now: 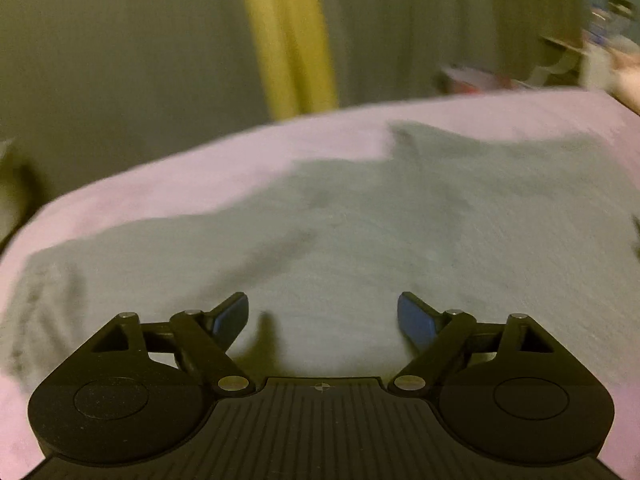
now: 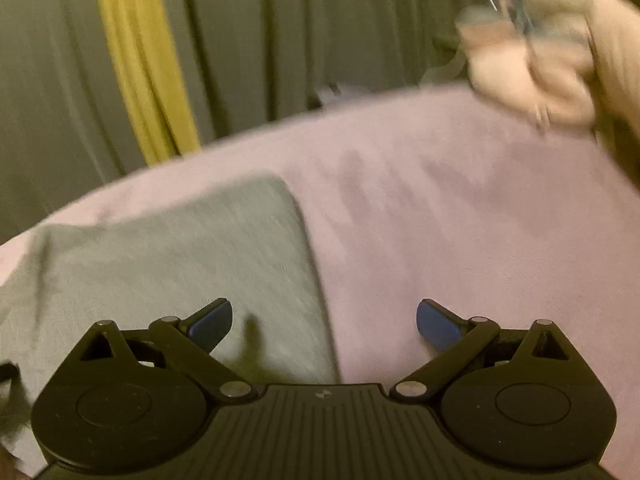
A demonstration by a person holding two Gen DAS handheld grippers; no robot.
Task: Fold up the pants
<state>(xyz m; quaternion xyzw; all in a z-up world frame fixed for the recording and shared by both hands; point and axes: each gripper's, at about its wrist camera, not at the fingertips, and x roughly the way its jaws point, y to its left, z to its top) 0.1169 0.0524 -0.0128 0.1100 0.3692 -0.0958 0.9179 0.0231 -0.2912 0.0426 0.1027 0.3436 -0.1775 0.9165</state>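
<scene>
Grey pants [image 1: 360,232] lie spread over a pink bed sheet [image 1: 180,184], filling most of the left wrist view. My left gripper [image 1: 322,312] hovers above the grey cloth, open, with nothing between its blue pads. In the right wrist view the grey pants [image 2: 180,264] end in a straight edge and a corner near the middle. My right gripper [image 2: 324,318] is open too. Its left pad is over the grey cloth and its right pad is over the pink sheet [image 2: 460,220]. Both views are blurred.
Grey curtains [image 1: 120,60] with a yellow strip [image 1: 288,40] hang behind the bed. Blurred clutter [image 1: 600,48] sits at the far right of the left wrist view. A pale bundle of cloth [image 2: 540,60] lies at the bed's upper right in the right wrist view.
</scene>
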